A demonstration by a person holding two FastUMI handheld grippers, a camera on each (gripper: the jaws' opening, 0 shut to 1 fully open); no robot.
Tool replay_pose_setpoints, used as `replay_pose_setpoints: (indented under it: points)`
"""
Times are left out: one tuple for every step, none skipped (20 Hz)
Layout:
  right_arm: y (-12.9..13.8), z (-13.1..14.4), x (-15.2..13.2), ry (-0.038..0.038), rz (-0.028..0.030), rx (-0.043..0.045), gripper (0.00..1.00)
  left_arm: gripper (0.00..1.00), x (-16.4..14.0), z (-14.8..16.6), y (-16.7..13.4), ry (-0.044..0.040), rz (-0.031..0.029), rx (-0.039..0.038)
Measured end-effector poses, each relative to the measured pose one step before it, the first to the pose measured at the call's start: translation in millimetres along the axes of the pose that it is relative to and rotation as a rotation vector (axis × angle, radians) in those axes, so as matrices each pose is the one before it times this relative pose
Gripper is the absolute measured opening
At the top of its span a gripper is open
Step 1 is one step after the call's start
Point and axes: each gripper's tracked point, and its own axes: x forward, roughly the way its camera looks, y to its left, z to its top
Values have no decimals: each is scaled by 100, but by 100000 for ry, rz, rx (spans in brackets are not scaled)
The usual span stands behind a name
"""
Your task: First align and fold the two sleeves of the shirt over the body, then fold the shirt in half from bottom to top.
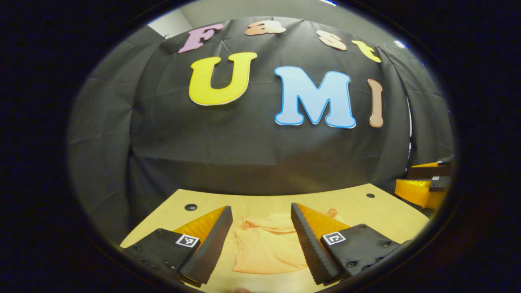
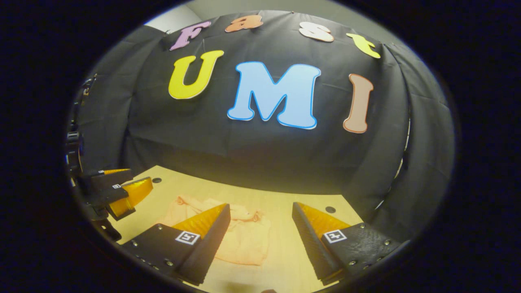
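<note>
A pale orange shirt [image 1: 266, 244] lies on the wooden table [image 1: 366, 211], roughly flat with small ruffled sleeves near its far end. My left gripper [image 1: 260, 228] hovers above it, open, with the shirt showing in the gap between its fingers. In the right gripper view the shirt [image 2: 244, 238] lies left of centre, partly hidden behind the left finger. My right gripper [image 2: 260, 228] is open above the table, holding nothing. The other gripper [image 2: 122, 191] shows at that view's left edge; in the left gripper view the right one [image 1: 423, 183] sits at the right edge.
The table [image 2: 285, 244] ends at the black cloth wall close behind the shirt. Round holes mark the tabletop near its far corners [image 1: 190, 206], [image 1: 370, 195], [image 2: 330, 209]. Bare wood lies to the right of the shirt.
</note>
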Motion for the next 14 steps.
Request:
replay_pose_setpoints:
  points:
    - [-119,282,-1051,-961,140,-107,95,94,-1238,589,-278,-1104,307,-410]
    - [-52,468,-987,-1983,171,-396,95,94,-1312,372,-251,-934,284,-555]
    - [-15,355,-904,-1394,322,-1027,94,94,-1214,483,-215,-753,433,-546]
    - [86,272,-963,-1449,479,-1392,93,94,-1065,216,26,-647,537,-591]
    - [104,291,-947,-966,528,-1174,93,94,-1048,328,-149,-619,479,-723]
    - [215,324,-862,-1527,758,-432,95,94,-1097,317,-200,-1033,298,-636]
    - [204,311,-808,-974,750,-73,94,94,-1033,114,-152,-507,427,-122]
    - [382,175,-1083,-1158,802,-195,94,94,-1077,209,17,-467,574,-18]
    - [186,349,-816,-1165,288,-228,94,94,-788,140,-54,-286,230,-348]
    - [-6,324,-690,-1363,256,-154,94,94,-634,273,53,-552,103,-394]
    - [126,341,-536,-1007,274,-216,94,94,-728,343,-55,-397,477,-160]
    - [35,172,-627,-963,135,-489,94,94,-619,176,98,-468,520,-222]
    - [-76,298,-546,-1020,-111,-534,94,94,-660,318,-17,-573,-19,-244]
    - [-48,174,-627,-950,-289,-262,94,94,-609,356,-20,-628,314,-103]
